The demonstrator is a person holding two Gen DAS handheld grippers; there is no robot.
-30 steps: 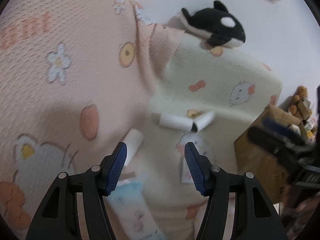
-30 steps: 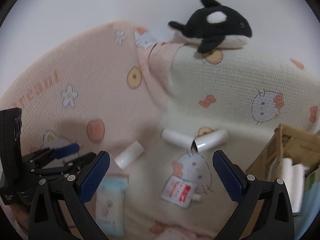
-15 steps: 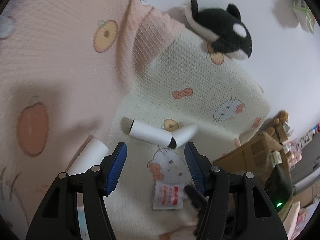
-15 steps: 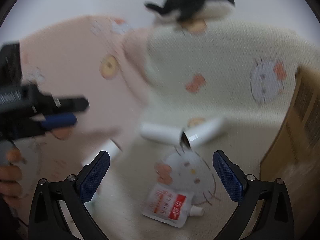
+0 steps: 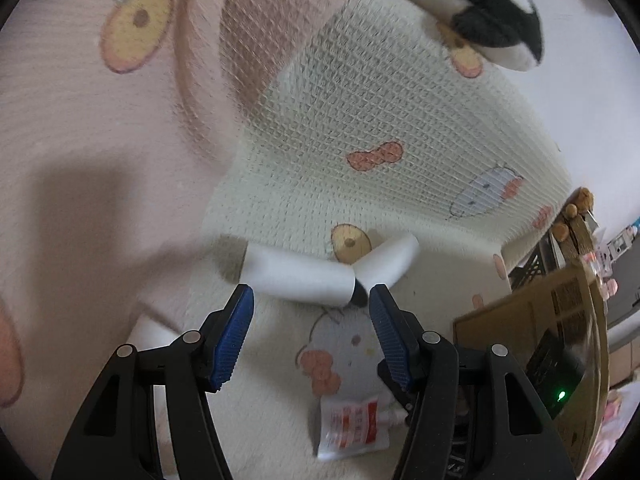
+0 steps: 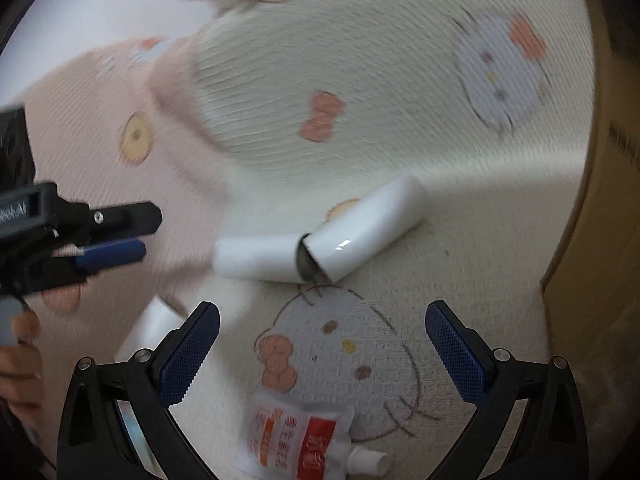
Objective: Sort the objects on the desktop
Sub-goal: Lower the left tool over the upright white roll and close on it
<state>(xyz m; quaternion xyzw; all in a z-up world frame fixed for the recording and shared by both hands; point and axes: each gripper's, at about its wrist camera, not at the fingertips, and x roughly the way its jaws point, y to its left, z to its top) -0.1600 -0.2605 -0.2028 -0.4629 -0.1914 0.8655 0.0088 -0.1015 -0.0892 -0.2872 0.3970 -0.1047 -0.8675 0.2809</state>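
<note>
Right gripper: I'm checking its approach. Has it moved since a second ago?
Yes. The right gripper has moved forward and down toward the spout pouch and white tubes.

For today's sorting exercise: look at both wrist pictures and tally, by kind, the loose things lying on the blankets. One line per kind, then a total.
White tubes: 3
Spouted pouch with red and orange print: 1
Black and white plush orca: 1
Pale blue packet, mostly hidden behind the right gripper: 1
Total: 6
</note>
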